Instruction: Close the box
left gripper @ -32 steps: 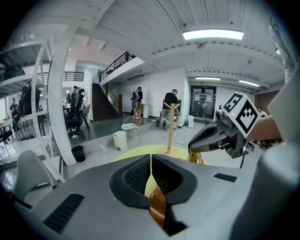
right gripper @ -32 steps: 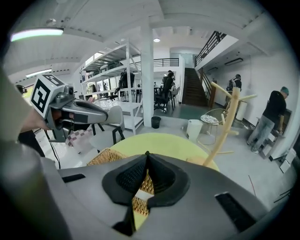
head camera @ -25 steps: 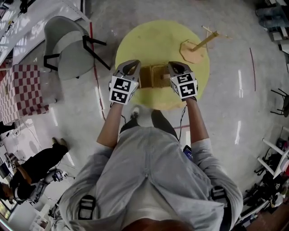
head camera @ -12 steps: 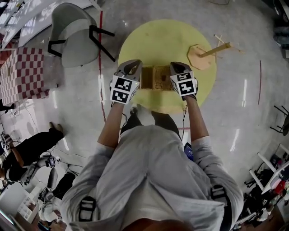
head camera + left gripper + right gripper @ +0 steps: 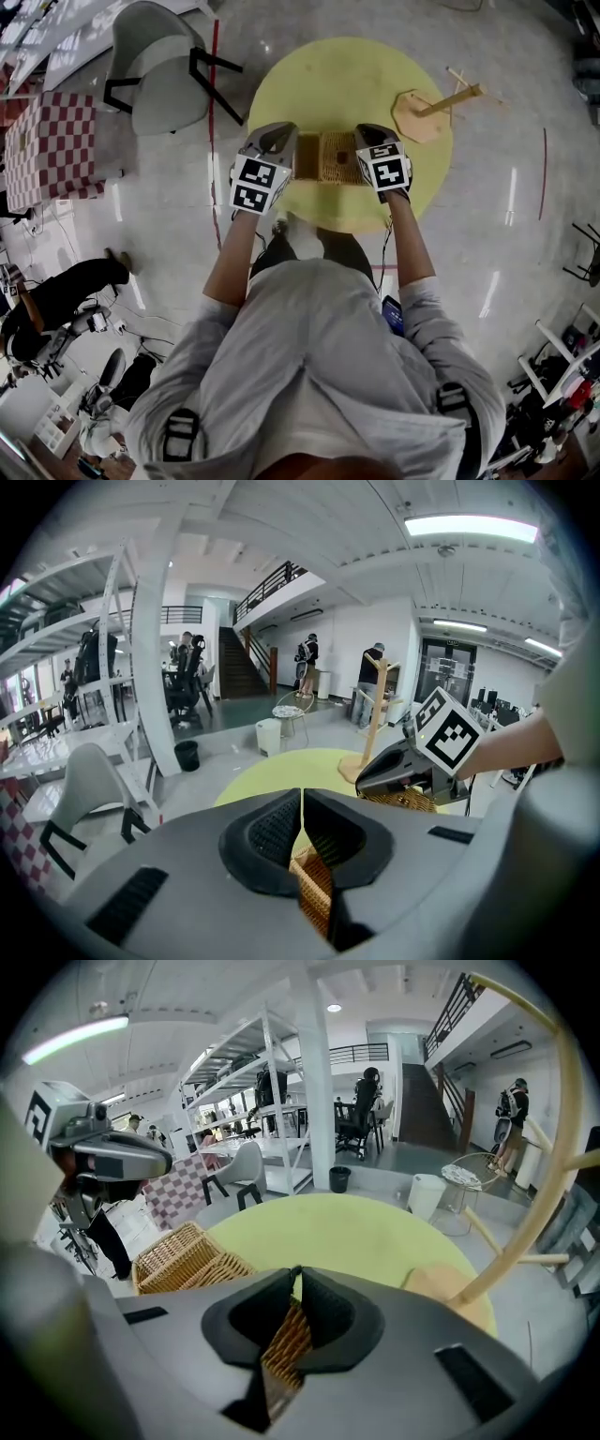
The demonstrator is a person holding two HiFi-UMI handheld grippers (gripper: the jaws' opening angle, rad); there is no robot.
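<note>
A wicker box (image 5: pixel 328 157) stands at the near edge of the round yellow table (image 5: pixel 347 75). My left gripper (image 5: pixel 284 141) is at the box's left side and my right gripper (image 5: pixel 361 139) at its right side. In the left gripper view the left gripper (image 5: pixel 302 803) is shut on a thin wicker flap (image 5: pixel 317 892). In the right gripper view the jaws of the right gripper (image 5: pixel 295 1283) are opening, and a wicker flap (image 5: pixel 286 1340) still fills the narrow gap between them. The box body (image 5: pixel 187 1260) lies to the left, under the left gripper (image 5: pixel 112 1157).
A wooden stand on a flat base (image 5: pixel 422 108) sits at the table's right edge. A grey chair (image 5: pixel 155 80) and a red checked table (image 5: pixel 52 150) are to the left. A person in black (image 5: pixel 56 300) crouches on the floor at lower left.
Both grippers stay at the two sides of the box. The head view has drifted a little, so table and chair sit slightly further right and higher in the picture.
</note>
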